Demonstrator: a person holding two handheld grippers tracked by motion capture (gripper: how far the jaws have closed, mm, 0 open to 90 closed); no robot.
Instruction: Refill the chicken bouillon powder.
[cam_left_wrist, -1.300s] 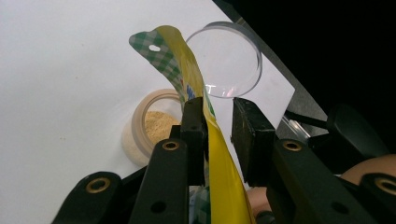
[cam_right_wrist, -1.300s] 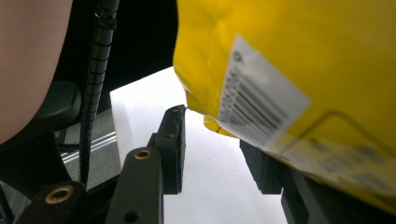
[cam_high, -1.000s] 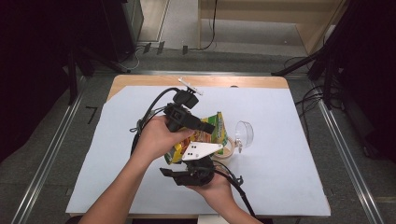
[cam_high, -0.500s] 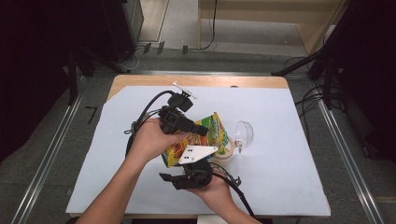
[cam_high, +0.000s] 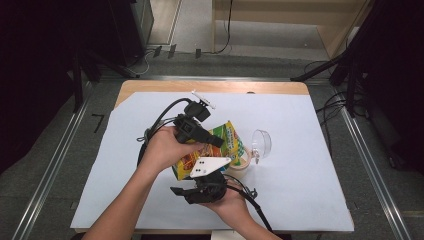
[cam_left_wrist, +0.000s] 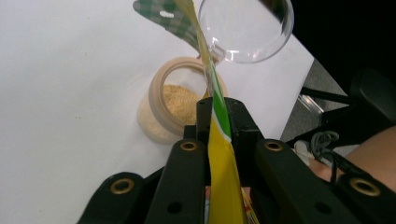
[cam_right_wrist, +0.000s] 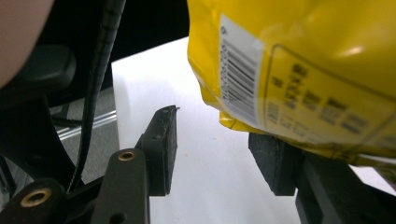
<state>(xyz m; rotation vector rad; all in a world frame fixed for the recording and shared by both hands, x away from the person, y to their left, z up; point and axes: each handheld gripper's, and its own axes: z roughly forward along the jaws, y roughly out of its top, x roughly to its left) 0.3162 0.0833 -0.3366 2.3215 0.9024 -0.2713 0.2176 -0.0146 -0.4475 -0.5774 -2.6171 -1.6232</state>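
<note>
Left gripper (cam_left_wrist: 217, 126): its two black jaws are clamped on the edge of a yellow snack bag (cam_left_wrist: 223, 172), whose thin seam runs upward between them toward a green checkered top corner. In the high view the left gripper (cam_high: 200, 134) lies over the upper part of the bag (cam_high: 227, 142), held by the person's left hand (cam_high: 162, 147).

Right gripper (cam_right_wrist: 212, 149): the jaws stand apart with a clear gap of white sheet between them. The left pad is free; the bag's lower corner (cam_right_wrist: 299, 84), printed with a barcode, hangs over the right pad, and contact there cannot be judged. In the high view the right gripper (cam_high: 200, 190), carrying its white three-cornered plate, sits just below the bag in the right hand (cam_high: 232, 205).

Containers: a small beige-rimmed jar (cam_left_wrist: 180, 105) rests on the sheet just beyond the left gripper's jaws, open, holding a tan granular content that covers its bottom. The bag's upper edge crosses above its mouth. A clear round lid (cam_left_wrist: 247, 28) lies beside the jar, apparently joined to it by a clear hinge. In the high view the jar (cam_high: 242, 162) is tucked against the bag's right edge, with the lid (cam_high: 261, 143) just to its right.

Surroundings: a white sheet (cam_high: 310, 165) covers the wooden table (cam_high: 150, 86).
</note>
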